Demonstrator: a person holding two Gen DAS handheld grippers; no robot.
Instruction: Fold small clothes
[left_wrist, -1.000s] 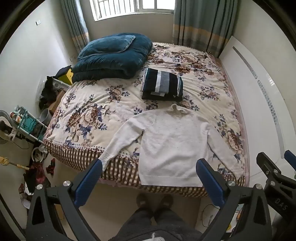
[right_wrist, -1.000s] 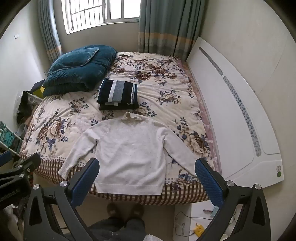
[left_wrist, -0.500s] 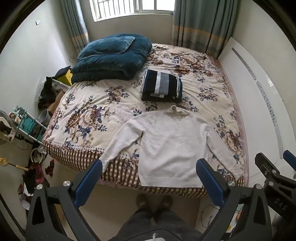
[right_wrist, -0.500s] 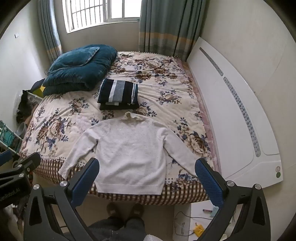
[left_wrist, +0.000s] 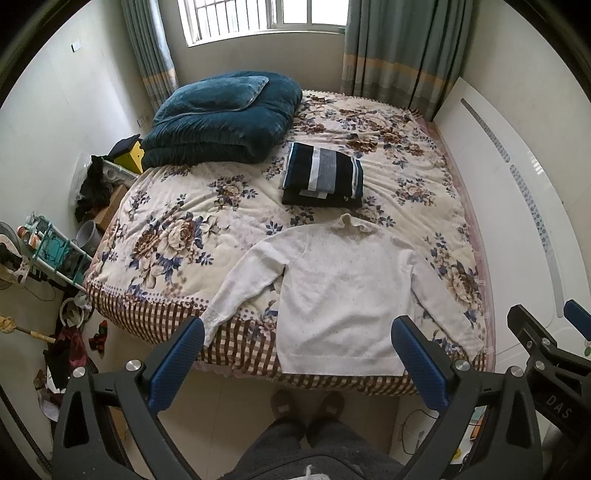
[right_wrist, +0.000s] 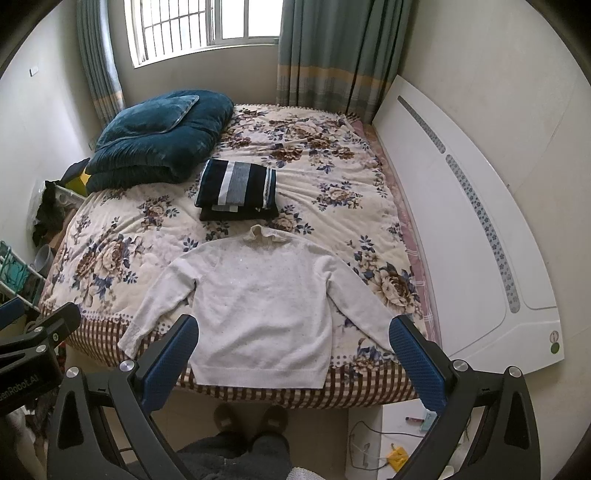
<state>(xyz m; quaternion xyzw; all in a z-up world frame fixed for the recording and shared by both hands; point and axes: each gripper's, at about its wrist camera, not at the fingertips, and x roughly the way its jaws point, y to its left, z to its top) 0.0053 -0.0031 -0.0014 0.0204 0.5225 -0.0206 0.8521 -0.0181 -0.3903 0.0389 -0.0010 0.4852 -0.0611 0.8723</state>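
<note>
The white sweater (left_wrist: 343, 299) lies flat at the bed's (left_wrist: 177, 206) near edge (hem overhanging it), sleeves spread. Left gripper (left_wrist: 301, 354) and right gripper (right_wrist: 295, 350) hover above, fingers spread wide, empty. Folded striped clothes (left_wrist: 323, 177) sit just beyond the collar.

Both wrist views look down from above the bed's (left_wrist: 177, 236) foot edge – side by side, sharing the whole bed (right_wrist: 332, 177).
</note>
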